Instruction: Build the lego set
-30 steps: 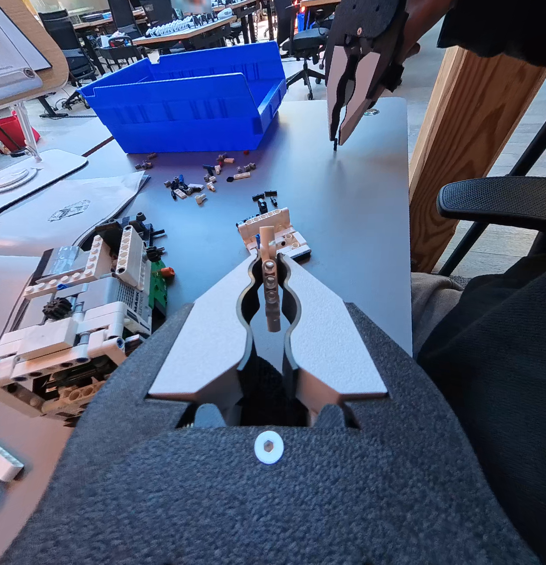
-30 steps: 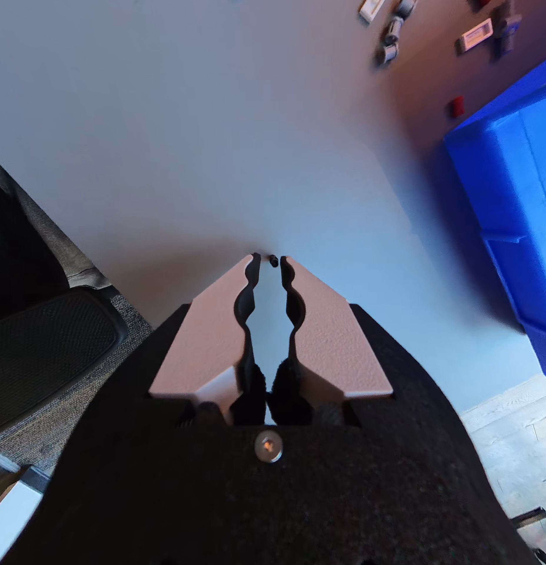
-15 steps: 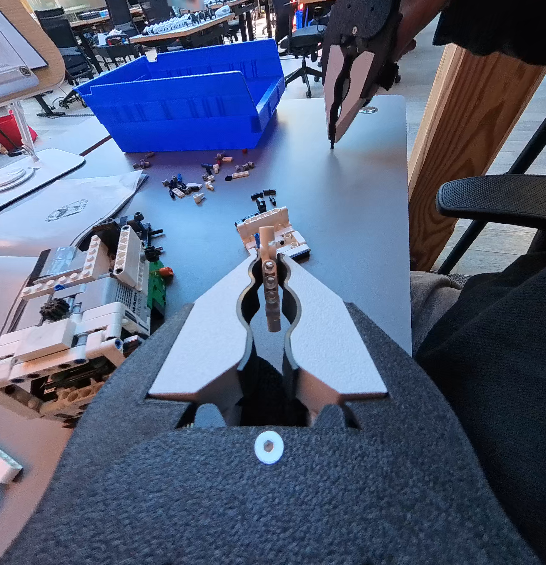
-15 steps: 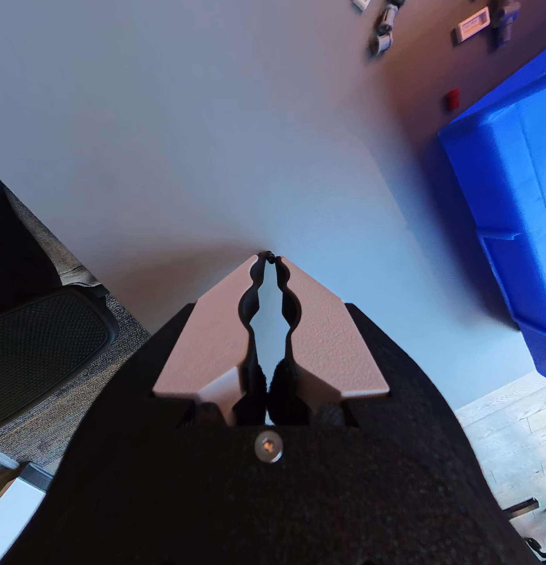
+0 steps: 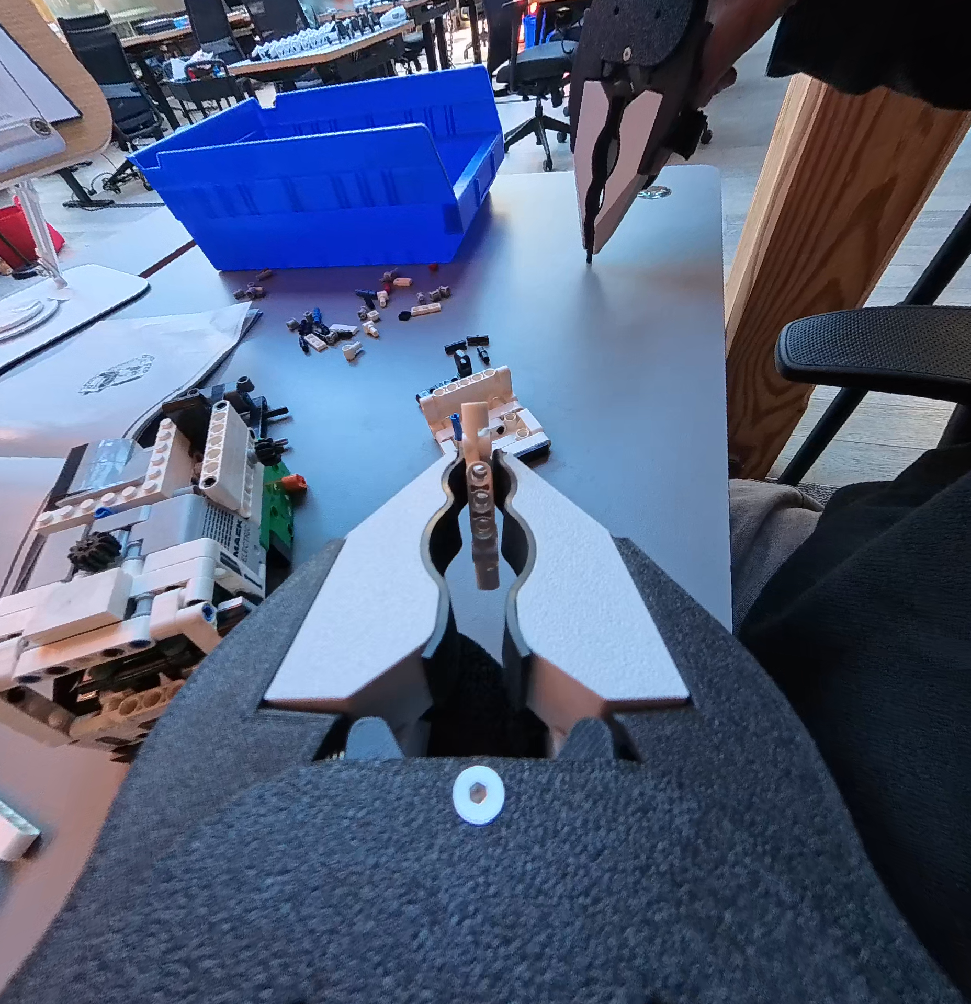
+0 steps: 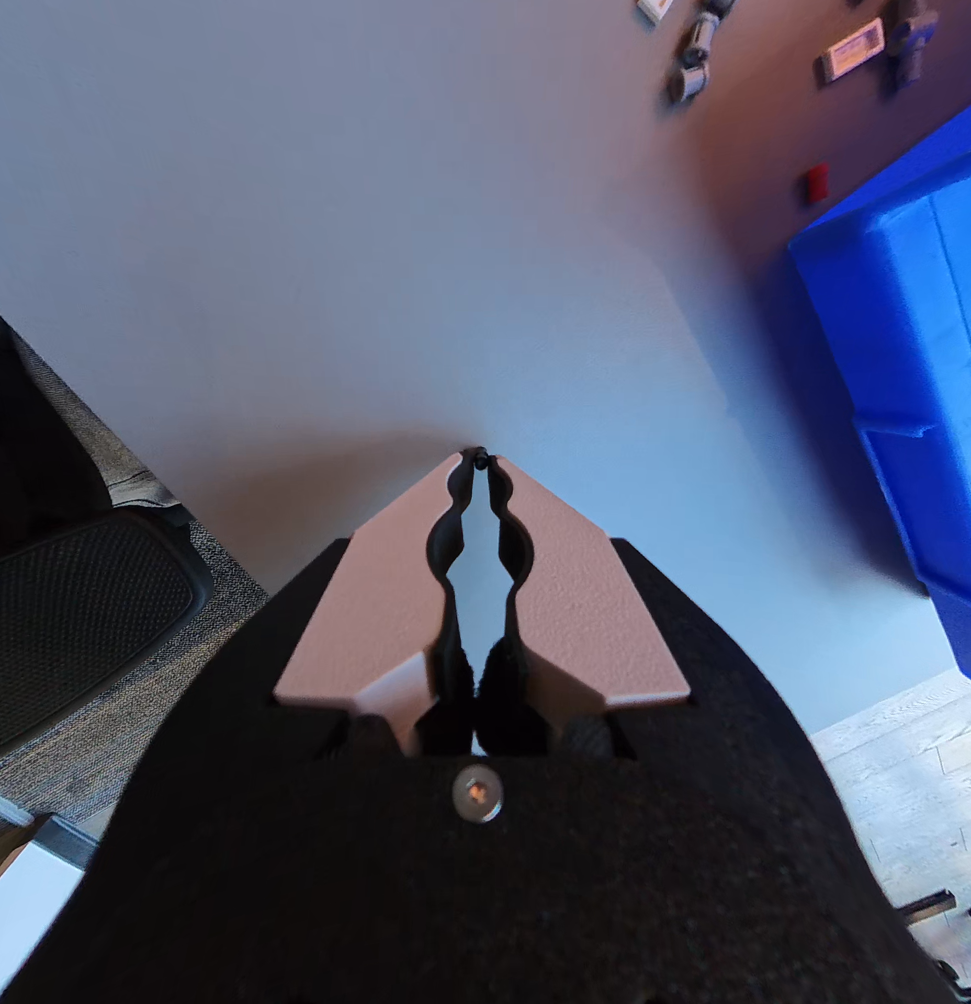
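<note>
My left gripper is shut on a tan lego beam with holes, held above the grey table near a small white sub-assembly. My right gripper is shut on a tiny black pin, tips pointing down at the table top. It also shows in the left wrist view, at the far right of the table, with the black pin at its tip. A large white, black and green lego model lies at the left. Several loose small pieces lie in front of the blue bin.
A blue plastic bin stands at the back of the table; it also shows in the right wrist view. Paper sheets lie at the left. A wooden post and a black chair armrest stand beyond the table's right edge. My hands' fingertips stand some 30 cm from each other.
My right gripper closed on the tiny black pin at the table surface and has lifted slightly. My left gripper holds the tan beam as before, almost still.
</note>
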